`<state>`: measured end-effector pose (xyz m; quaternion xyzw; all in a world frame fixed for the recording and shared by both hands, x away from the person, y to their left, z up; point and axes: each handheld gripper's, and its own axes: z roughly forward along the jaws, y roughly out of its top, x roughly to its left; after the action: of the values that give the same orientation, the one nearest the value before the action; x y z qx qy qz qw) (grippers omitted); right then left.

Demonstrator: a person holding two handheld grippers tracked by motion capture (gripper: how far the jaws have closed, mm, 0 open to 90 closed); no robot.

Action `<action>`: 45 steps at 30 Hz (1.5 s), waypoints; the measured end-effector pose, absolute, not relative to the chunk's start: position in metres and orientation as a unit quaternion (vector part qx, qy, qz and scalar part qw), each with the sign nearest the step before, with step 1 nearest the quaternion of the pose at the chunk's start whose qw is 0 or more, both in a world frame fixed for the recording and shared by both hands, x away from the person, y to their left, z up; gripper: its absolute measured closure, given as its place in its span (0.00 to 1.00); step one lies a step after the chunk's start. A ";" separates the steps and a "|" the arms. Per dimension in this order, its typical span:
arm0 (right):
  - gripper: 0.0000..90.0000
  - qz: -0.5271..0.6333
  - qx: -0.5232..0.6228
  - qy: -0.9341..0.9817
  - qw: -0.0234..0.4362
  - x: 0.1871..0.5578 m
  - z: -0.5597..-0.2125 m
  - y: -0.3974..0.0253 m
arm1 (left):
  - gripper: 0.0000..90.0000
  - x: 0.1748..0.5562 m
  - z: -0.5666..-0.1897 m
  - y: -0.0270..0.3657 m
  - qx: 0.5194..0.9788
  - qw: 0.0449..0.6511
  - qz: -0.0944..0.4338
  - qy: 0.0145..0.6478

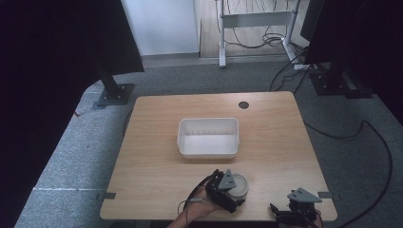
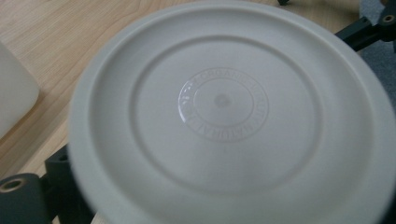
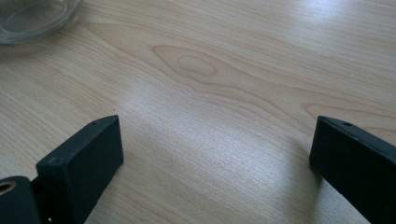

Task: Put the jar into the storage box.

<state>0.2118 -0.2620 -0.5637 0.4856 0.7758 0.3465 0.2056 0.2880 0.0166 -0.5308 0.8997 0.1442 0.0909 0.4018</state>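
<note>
1. R gripper [image 1: 285,211] sits at the table's near edge, at the near-right corner; grey three-cornered plate on top. In the right gripper view its jaws stand wide apart w/ bare wood between them: released, nothing held.
2. Ahead-left of the R jaws in that view, a clear glassy rim [image 3: 32,18] at the frame's top-left corner; can't tell what it belongs to.
3. L gripper [image 1: 227,189] is near the table's near edge, left of the R gripper and apart from it. A hand [image 1: 202,206] comes in from the bottom edge and holds it.
4. Round white lid [image 2: 229,112] sits right in front of the L jaws in the left gripper view, close to the lens, w/ raised rings and embossed lettering at the centre (blurred, not readable). In the high view it shows as a round pale container top [image 1: 237,186] touching the L gripper's front end.
5. L jaw tips are hidden behind the lid; the black jaw parts flank it at the frame's lower-left and upper-right corners. Looks clamped across it, but can't tell for sure.
6. Beyond the L fingers, mid-table: white rectangular plastic bin [image 1: 208,151], open top, apart from the lid.
7. Farther still, a dark round grommet hole [image 1: 244,105] near the wooden table's [image 1: 152,171] far edge.
</note>
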 end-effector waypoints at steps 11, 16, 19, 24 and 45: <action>0.03 0.347 0.485 0.776 0.206 0.212 -0.564 -0.262 | 0.10 0.289 -0.532 0.011 0.895 0.403 0.097 0.163; 0.03 0.347 0.485 0.776 0.206 0.212 -0.564 -0.262 | 0.11 0.290 -0.530 0.014 0.892 0.409 0.096 0.168; 0.03 0.347 0.484 0.776 0.206 0.212 -0.564 -0.262 | 0.11 0.292 -0.524 0.015 0.890 0.411 0.098 0.170; 0.03 0.347 0.485 0.776 0.206 0.212 -0.564 -0.262 | 0.11 0.296 -0.519 0.019 0.892 0.405 0.104 0.170; 0.03 0.347 0.485 0.776 0.206 0.212 -0.564 -0.262 | 0.11 0.318 -0.501 0.036 0.887 0.403 0.119 0.190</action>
<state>0.2118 -0.2621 -0.5637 0.4850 0.7758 0.3470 0.2061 0.3179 0.0363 -0.5007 0.8872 0.1905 0.1190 0.4030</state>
